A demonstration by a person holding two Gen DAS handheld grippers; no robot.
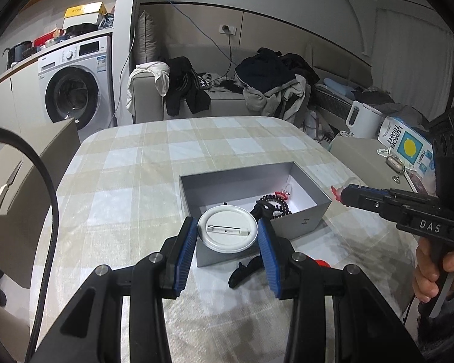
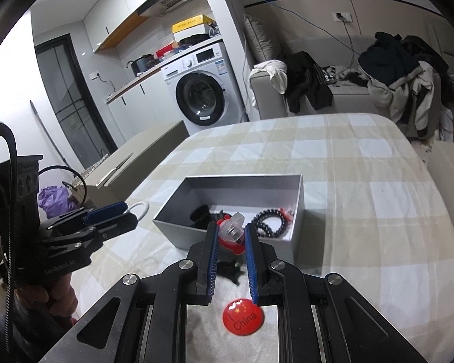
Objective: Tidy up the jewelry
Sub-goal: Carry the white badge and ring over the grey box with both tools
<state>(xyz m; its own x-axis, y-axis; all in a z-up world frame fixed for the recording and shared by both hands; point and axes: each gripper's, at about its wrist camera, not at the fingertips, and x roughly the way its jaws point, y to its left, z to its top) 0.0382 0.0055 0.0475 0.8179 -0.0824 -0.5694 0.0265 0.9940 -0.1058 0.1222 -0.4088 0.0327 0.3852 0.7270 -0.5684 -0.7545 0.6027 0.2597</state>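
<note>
A grey open box (image 1: 302, 220) (image 2: 172, 225) sits on the checked tablecloth. It holds a black bead bracelet (image 2: 268, 220) (image 1: 274, 201) and a black hair clip (image 2: 201, 216). My left gripper (image 1: 227, 236) is shut on a white round pin badge (image 1: 227, 228), back side up, over the box's near corner. My right gripper (image 2: 231, 236) is shut on a red and clear plastic ornament (image 2: 231, 231) above the box's near wall. A red "China" badge (image 2: 243, 316) and a black clip (image 2: 231, 270) (image 1: 245, 269) lie on the cloth in front of the box.
A cardboard box (image 2: 154, 148) stands left of the table. A side table with a white kettle (image 1: 363, 119) and a lemon carton (image 1: 407, 146) stands to the right. A sofa with clothes (image 1: 266, 75) is beyond the table's far edge.
</note>
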